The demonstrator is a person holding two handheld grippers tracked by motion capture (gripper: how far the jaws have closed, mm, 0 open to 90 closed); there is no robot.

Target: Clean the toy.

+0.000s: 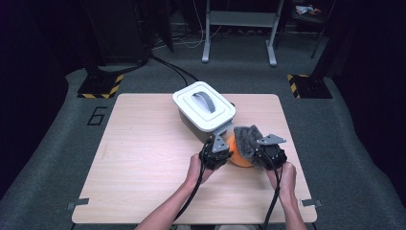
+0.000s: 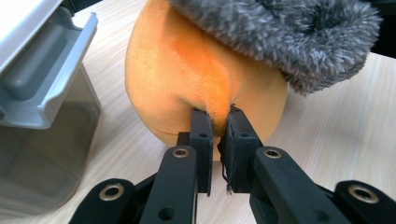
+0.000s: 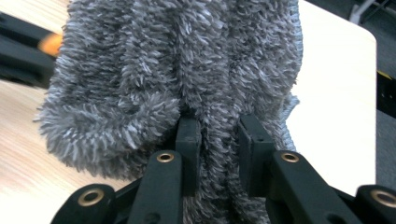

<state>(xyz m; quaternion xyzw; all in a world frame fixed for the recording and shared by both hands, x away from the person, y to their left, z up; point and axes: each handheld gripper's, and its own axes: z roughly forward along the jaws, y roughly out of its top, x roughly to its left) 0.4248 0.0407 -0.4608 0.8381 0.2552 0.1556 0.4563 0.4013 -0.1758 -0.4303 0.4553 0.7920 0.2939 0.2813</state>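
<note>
An orange plush ball point(image 1: 235, 152) with a shaggy grey cover point(image 1: 247, 138) over its top sits on the table between my two grippers. The left gripper point(image 1: 221, 154) is shut on a pinch of the orange plush point(image 2: 187, 84); in the left gripper view the black fingertips point(image 2: 201, 126) squeeze a fold of it. My right gripper point(image 1: 261, 154) is shut on the grey cover point(image 3: 177, 65), with a strip of fluffy fabric caught between its fingertips point(image 3: 188, 133). The cover point(image 2: 289, 32) drapes over the ball's upper right side in the left gripper view.
A grey storage box point(image 1: 203, 112) with a white lid and grey handle stands just behind the ball, its latch point(image 2: 46, 79) close on the left in the left gripper view. The wooden table point(image 1: 143, 163) has free room to the left and front. Metal frame legs stand on the floor beyond.
</note>
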